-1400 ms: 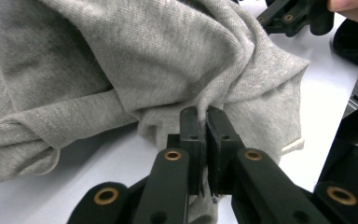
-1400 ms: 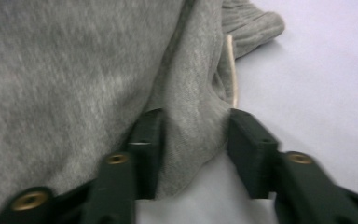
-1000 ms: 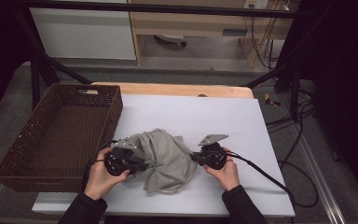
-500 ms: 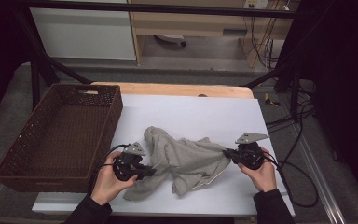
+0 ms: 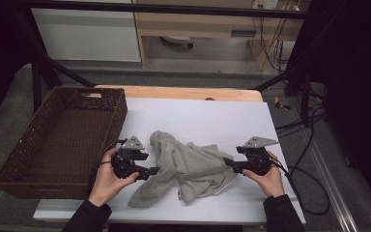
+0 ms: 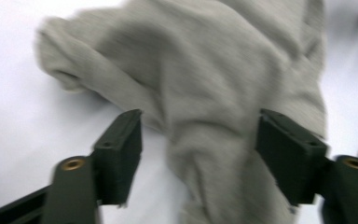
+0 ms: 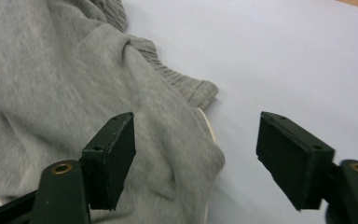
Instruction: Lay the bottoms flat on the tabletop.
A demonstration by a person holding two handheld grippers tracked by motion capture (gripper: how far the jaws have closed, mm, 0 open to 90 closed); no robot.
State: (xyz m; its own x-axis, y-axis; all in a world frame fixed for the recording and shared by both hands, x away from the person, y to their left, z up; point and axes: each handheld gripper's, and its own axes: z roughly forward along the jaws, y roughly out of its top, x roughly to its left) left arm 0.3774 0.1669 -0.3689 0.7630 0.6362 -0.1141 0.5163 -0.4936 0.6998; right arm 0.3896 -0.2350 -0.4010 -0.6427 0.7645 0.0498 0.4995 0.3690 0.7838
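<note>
— Sweatshirt (image 5: 188,166), grey and crumpled, lies on the white table (image 5: 198,116) between the two sets of jaws in the high view. The left gripper (image 5: 149,171) is at its one edge, the right gripper (image 5: 228,164) at the other, each in a hand.

— And the wicker basket (image 5: 63,137)?

— Off beyond the left gripper, at the table's edge. Now the left gripper view: the jaws have just been opening and stand wide, released. A fold of the sweatshirt (image 6: 205,93) runs up between them, nearer the right-hand jaw; the picture is blurred.

— Right gripper view?

— Same story: jaws just been opening, wide apart, nothing pinched. The sweatshirt (image 7: 74,93) lies ahead of and under the left-hand jaw, a ribbed cuff (image 7: 186,86) ahead of the gap; bare table under the other jaw.
</note>
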